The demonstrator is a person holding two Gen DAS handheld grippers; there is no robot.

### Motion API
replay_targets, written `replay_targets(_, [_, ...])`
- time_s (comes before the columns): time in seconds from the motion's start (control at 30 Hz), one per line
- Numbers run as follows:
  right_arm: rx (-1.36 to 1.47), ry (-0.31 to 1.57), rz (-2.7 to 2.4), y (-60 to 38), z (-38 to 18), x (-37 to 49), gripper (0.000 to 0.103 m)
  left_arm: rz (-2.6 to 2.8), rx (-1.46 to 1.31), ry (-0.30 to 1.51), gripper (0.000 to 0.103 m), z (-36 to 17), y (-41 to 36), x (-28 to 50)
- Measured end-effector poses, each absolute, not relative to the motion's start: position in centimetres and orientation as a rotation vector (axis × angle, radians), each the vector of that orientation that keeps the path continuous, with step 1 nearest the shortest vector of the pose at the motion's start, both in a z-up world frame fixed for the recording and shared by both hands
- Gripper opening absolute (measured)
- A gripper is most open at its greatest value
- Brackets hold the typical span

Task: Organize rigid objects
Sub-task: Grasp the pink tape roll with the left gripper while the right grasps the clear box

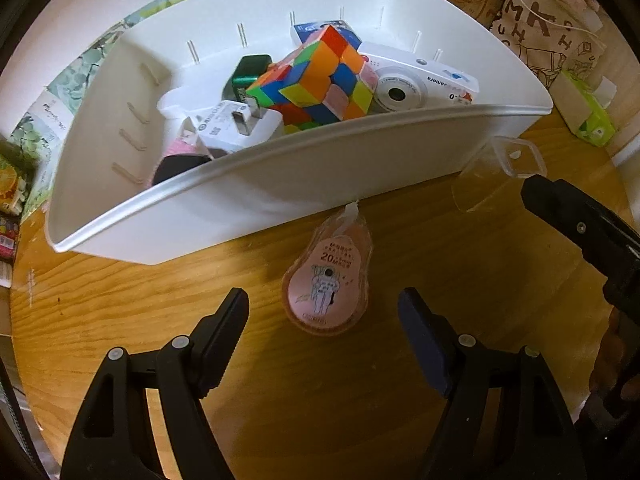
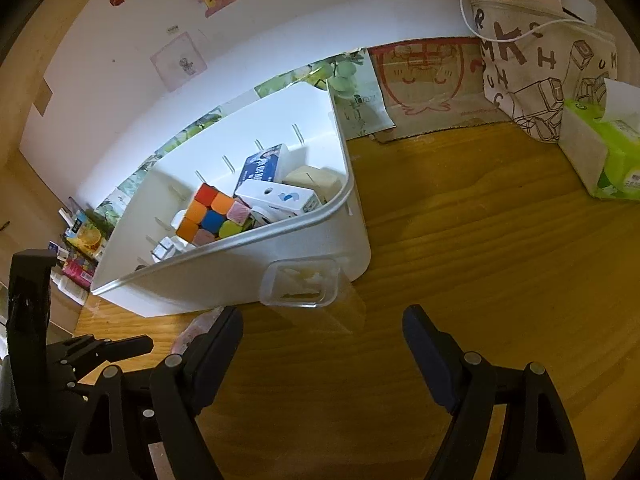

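A white bin (image 1: 280, 184) stands on the wooden table and holds a colourful cube (image 1: 316, 80), a white toy camera (image 1: 416, 80), a white charger (image 1: 240, 124) and other small items. A pink correction-tape dispenser (image 1: 326, 284) lies flat on the table in front of the bin. My left gripper (image 1: 324, 312) is open, its fingers either side of the dispenser's near end. A clear plastic box (image 2: 300, 284) lies against the bin's front wall. My right gripper (image 2: 322, 330) is open and empty, just short of that clear box. The bin (image 2: 320, 256) also shows in the right wrist view.
A green tissue pack (image 2: 604, 148) and a lettered cloth bag (image 2: 540, 72) stand at the back right. Snack packets (image 2: 82, 248) lie left of the bin. A wall with stickers is behind. The right gripper's body (image 1: 580, 228) shows at the left view's right edge.
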State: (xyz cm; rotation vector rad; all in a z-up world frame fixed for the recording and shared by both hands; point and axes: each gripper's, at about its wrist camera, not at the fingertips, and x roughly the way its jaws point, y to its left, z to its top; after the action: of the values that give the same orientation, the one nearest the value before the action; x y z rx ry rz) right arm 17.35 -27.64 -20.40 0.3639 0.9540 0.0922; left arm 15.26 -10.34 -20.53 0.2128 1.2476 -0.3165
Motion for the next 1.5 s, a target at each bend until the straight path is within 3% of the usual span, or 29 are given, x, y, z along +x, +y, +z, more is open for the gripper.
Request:
replay_targets(0.4, [0.35, 0.982, 0.088, -27.4, -22.2, 18.4, 0.081, -0.317, 0.178, 1.271, 0.08, -22.3, -10.7, 16.1])
replay_targets(0.9, [0.326, 0.98, 0.129, -26.4, -22.8, 19.0, 0.065, -0.301, 0.194, 1.253, 0.079, -23.4, -11.2, 17.1])
replay_targets(1.2, [0.317, 0.975, 0.142, -26.1, -22.8, 19.1, 0.059, -0.306, 0.202, 1.225, 0.058, -23.1, -12.1, 17.2])
replay_targets(1.5, [0.322, 0.966, 0.157, -26.1, -22.6, 18.9, 0.057, -0.302, 0.215, 1.227, 0.056, -22.3, -12.3, 16.7])
